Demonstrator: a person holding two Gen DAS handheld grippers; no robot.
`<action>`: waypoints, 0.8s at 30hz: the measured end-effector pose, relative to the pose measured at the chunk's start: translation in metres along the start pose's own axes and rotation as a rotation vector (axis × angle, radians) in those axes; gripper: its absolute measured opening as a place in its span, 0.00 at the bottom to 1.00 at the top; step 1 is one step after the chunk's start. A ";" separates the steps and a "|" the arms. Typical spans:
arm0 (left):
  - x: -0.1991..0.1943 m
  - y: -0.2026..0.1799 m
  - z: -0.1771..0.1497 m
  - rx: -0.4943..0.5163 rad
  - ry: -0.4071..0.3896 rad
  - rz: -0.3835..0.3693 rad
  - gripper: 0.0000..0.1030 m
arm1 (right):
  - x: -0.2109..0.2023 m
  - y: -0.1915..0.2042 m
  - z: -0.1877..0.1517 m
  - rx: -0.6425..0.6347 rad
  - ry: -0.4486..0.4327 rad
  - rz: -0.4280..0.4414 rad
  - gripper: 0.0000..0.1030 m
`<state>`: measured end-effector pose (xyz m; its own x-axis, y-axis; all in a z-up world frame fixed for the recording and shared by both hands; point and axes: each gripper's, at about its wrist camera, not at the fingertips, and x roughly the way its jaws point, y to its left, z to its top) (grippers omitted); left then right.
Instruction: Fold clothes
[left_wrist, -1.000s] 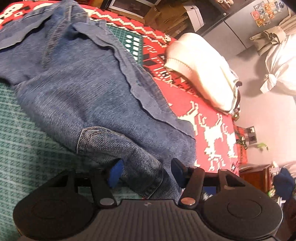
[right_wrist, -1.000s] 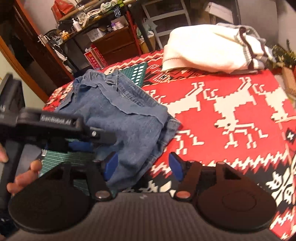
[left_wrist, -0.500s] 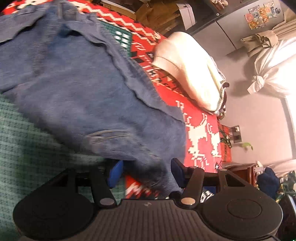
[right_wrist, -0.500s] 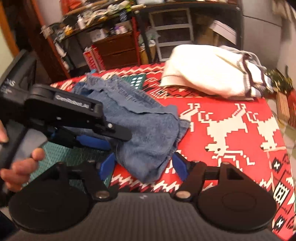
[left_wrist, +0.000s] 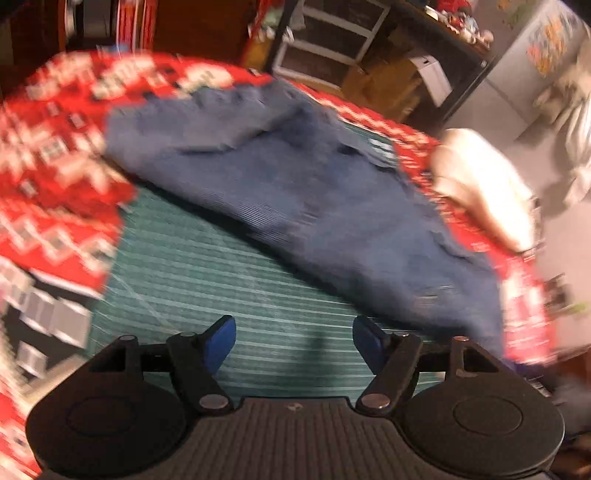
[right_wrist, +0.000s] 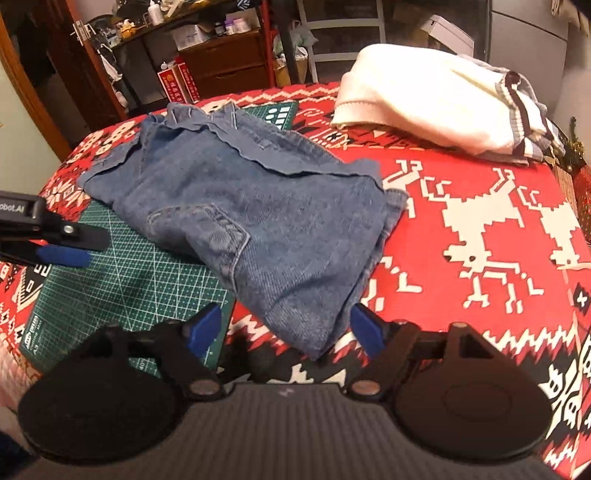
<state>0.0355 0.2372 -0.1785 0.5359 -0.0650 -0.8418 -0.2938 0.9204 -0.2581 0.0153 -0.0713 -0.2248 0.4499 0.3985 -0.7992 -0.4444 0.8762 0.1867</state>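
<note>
A red patterned tablecloth (right_wrist: 480, 177) carries a green cutting mat (right_wrist: 147, 280), folded jeans (right_wrist: 258, 206) and white sweater (right_wrist: 436, 99).

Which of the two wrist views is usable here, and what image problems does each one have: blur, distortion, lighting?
Left wrist view: heavy motion smear; the jeans and red tablecloth lose their detail, only the gripper body stays sharp. Right wrist view: sharp; jeans stitching and the green cutting mat grid read clearly, with fisheye bending at the edges, warm indoor light and a dim background.

Dim warm light; left view motion-blurred.
</note>
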 end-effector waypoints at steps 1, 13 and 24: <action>0.000 0.002 -0.001 0.029 -0.009 0.030 0.71 | 0.002 0.002 -0.001 -0.013 0.003 -0.010 0.85; 0.028 0.010 -0.016 0.204 -0.018 0.128 0.99 | 0.022 0.012 -0.007 -0.117 0.035 -0.108 1.00; 0.027 0.008 -0.044 0.309 -0.166 0.127 1.00 | 0.020 0.011 -0.015 -0.137 -0.015 -0.105 1.00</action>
<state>0.0134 0.2261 -0.2243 0.6395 0.0971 -0.7626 -0.1266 0.9917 0.0201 0.0079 -0.0575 -0.2473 0.5108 0.3113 -0.8013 -0.4951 0.8686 0.0218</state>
